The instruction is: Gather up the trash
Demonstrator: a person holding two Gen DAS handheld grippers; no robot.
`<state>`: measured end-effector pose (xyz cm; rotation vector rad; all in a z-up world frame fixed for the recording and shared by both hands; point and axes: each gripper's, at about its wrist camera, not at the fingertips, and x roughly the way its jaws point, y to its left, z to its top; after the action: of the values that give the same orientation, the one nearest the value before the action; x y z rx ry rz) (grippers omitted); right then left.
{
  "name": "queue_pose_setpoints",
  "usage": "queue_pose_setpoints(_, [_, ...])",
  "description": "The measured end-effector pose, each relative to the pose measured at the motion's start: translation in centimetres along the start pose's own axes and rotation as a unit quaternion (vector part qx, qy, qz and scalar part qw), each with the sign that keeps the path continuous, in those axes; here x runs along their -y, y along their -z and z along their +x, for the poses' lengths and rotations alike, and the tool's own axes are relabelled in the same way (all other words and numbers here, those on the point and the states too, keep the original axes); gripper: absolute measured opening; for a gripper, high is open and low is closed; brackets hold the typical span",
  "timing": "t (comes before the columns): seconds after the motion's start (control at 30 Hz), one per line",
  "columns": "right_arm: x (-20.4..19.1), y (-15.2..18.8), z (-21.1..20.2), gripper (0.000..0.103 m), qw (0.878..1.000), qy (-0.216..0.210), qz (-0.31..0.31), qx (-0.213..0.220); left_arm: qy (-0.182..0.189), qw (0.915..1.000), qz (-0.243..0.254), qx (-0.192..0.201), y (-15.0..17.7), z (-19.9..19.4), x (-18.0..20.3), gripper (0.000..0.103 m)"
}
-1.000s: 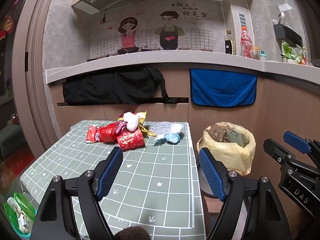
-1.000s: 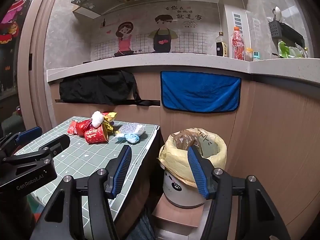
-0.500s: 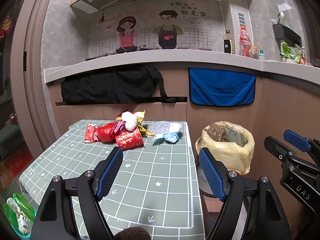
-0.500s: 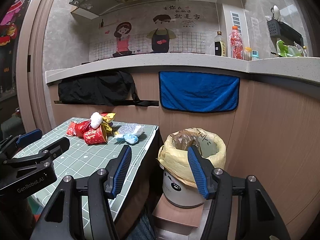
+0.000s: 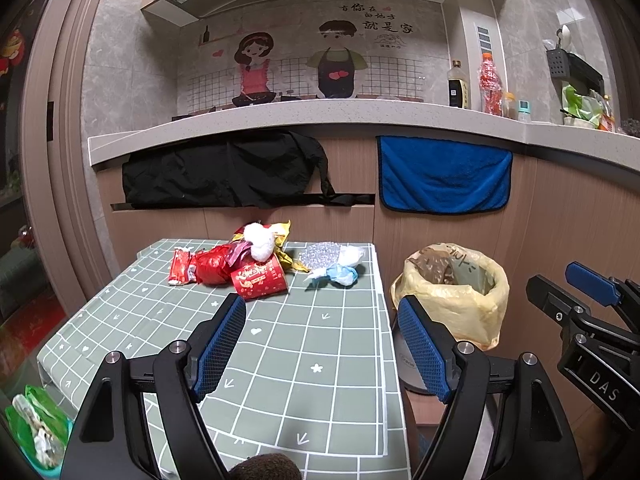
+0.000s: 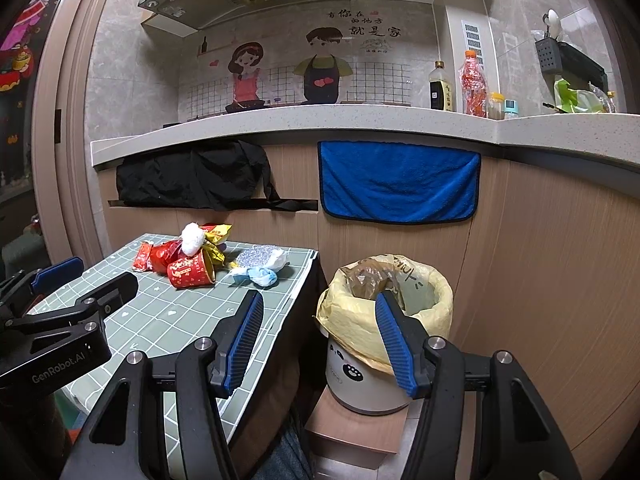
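A heap of trash lies at the far end of the green grid tablecloth (image 5: 304, 344): a red paper cup (image 5: 259, 277) on its side, red wrappers (image 5: 188, 267), a white wad (image 5: 259, 241), a yellow wrapper (image 5: 285, 256), a silver scrap (image 5: 320, 254) and a blue-white wad (image 5: 340, 274). The cup also shows in the right wrist view (image 6: 191, 271). A bin with a yellow liner (image 5: 452, 288) (image 6: 384, 312) stands right of the table. My left gripper (image 5: 320, 340) is open and empty above the table's near half. My right gripper (image 6: 318, 336) is open and empty, near the bin.
A counter front with a black cloth (image 5: 224, 172) and a blue towel (image 5: 444, 176) stands behind the table. Bottles (image 5: 490, 88) stand on the counter. The bin sits on a low wooden block (image 6: 352, 428). A green bag (image 5: 36, 428) lies on the floor at left.
Both grippers have shifted slightly; the view has risen a little and the trash heap sits a touch lower. Both stay open and empty.
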<state>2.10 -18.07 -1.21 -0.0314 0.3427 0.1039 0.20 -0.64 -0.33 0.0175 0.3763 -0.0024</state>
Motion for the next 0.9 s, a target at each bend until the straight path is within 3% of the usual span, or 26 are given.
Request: queue_pose_setpoints(0.9, [-0.18,0.26,0.12,0.056,1.0,0.001,-0.002,-0.004,0.002,1.0,-0.002,-0.006,-0.16,-0.01,-0.57,0.078])
